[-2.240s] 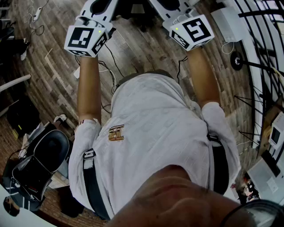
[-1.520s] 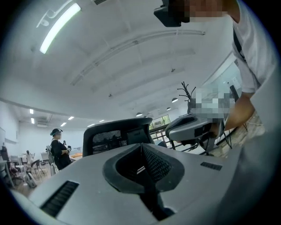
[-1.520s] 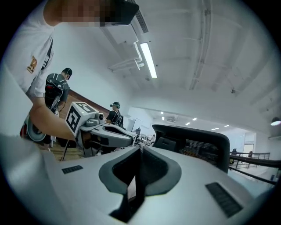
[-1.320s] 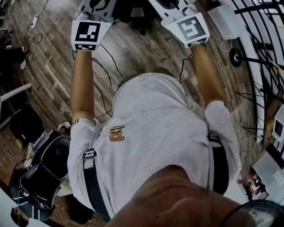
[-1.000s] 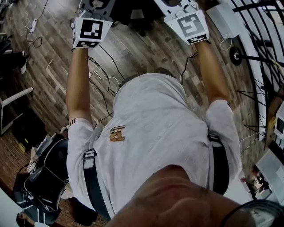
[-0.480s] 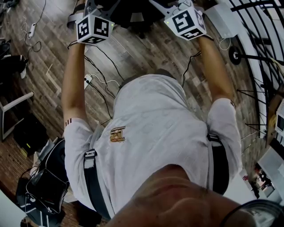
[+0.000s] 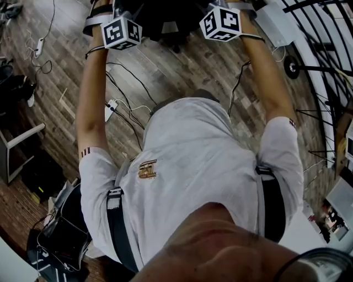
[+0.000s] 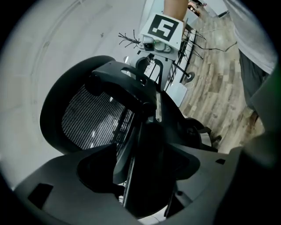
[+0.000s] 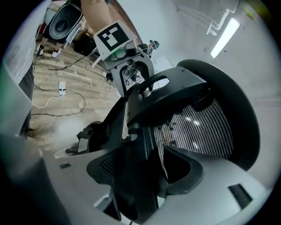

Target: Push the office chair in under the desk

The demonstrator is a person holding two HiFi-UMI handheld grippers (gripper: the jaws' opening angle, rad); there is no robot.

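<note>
Both arms have stretched further out to the office chair (image 7: 160, 14), which stands on the wood floor (image 7: 182, 66) straight ahead, and the jaws have just been opening up. Left hand-held gripper (image 8: 142, 171): released, backrest frame (image 8: 127, 88) between its jaws. Right hand-held gripper (image 9: 145, 173): same deal, released astride the frame.

The person is wearing a loose, pale grey short-sleeved shirt (image 7: 193, 160) with a small gold-brown emblem (image 7: 146, 168) on its front. The left sleeve (image 7: 98, 168) is ending in a hem edged with thin dark stripes, and the right sleeve (image 7: 281, 146) is showing thin reddish ones. Two broad black straps are running over the shirt, the left strap (image 7: 117, 231) carrying a white buckle near its top and the right strap (image 7: 274, 206) staying plain, while a thin dark band (image 7: 95, 50) is circling the left forearm.
</note>
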